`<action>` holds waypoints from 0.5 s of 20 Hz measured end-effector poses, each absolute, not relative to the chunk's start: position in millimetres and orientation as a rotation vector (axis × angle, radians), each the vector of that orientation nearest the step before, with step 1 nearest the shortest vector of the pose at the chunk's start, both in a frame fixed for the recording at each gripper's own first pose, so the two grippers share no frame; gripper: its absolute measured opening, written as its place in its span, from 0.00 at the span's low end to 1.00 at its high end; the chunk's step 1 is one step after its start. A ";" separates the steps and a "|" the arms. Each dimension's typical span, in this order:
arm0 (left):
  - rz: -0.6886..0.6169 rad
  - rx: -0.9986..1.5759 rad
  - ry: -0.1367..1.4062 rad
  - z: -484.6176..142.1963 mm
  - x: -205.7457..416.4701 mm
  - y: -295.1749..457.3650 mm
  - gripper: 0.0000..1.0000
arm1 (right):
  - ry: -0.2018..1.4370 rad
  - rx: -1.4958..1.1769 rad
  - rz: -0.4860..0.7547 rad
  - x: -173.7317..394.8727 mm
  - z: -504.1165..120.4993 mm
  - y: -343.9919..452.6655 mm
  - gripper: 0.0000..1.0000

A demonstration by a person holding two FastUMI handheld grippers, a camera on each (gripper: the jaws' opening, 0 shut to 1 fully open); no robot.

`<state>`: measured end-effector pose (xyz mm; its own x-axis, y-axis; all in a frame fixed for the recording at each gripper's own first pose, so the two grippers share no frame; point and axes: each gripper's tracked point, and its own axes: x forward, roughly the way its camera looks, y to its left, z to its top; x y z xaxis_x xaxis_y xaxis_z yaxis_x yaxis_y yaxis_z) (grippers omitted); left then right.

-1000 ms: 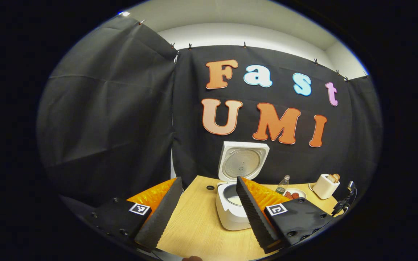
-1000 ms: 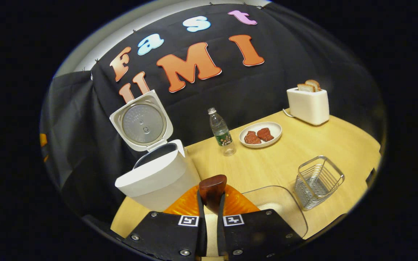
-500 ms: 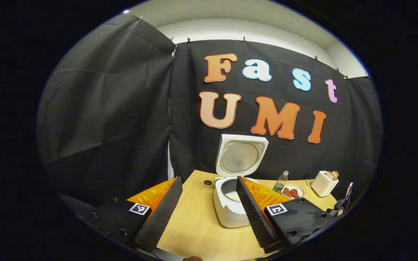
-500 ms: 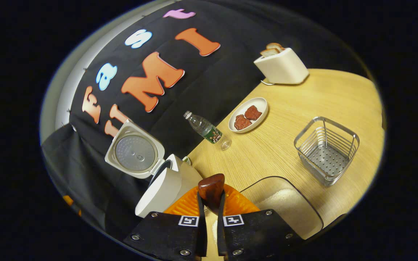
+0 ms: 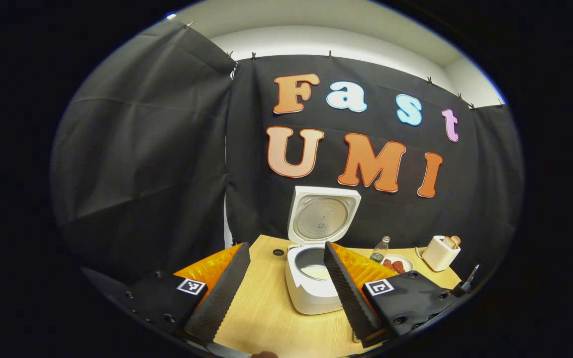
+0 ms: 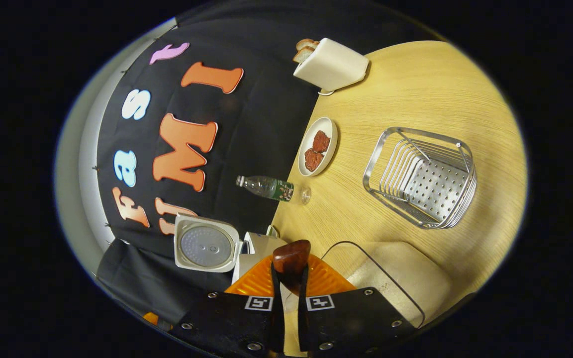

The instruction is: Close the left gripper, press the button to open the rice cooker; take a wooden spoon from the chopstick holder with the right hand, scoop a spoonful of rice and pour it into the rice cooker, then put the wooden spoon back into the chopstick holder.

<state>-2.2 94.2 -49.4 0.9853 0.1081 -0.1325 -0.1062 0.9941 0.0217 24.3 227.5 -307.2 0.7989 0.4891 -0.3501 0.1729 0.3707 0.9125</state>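
1. Desk (image 5: 266,318): light wood. It runs ahead of and under your left tongs. In the right gripper view it sits rolled far over, filling the upper right ahead of your right tongs.
2. Rice cooker (image 5: 311,291): white, lid (image 5: 322,217) standing upright, pot open with a pale layer at the bottom. It stands just ahead of your left tongs (image 5: 286,291), framed between the two fingers and touching neither. In the right gripper view it is close ahead and left of your right tongs.
3. Clear container (image 6: 396,278): pale contents, just ahead-right of your right tongs.
4. Chopstick holder (image 6: 423,176): wire and perforated metal, farther ahead-right of your right tongs, well apart from them.
5. Toaster (image 6: 331,64): white, bread slices in its slots, far ahead of your right tongs.
6. Plate (image 6: 327,130) with two dark red pieces, and a plastic bottle (image 6: 269,188), lie between toaster and cooker.
7. Left tongs: spread wide apart, gripping nothing.
8. Right tongs (image 6: 290,271): pressed together on the wooden spoon (image 6: 291,258); its dark brown end sticks up between the fingers. You cannot see the bowl end.
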 end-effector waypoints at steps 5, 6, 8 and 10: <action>0.091 0.013 0.134 -50.6 -0.8 82.6 1.00 | 0.627 1.225 0.217 27.7 -279.2 209.5 0.10; 0.088 0.013 0.138 -52.3 -1.0 80.9 1.00 | 0.625 1.244 0.217 29.0 -273.8 207.1 0.10; 0.087 0.014 0.144 -54.5 -0.4 79.3 1.00 | 0.623 1.290 0.216 29.1 -263.2 204.9 0.10; 0.081 0.016 0.151 -55.9 -1.7 76.1 1.00 | 0.624 1.326 0.218 30.0 -253.6 204.2 0.10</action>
<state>-1.7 76.1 -55.9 0.9854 0.0814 -0.1495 -0.0791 0.9966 0.0217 30.0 204.2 -253.6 0.8189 0.4898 -0.2992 0.1966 0.2504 0.9480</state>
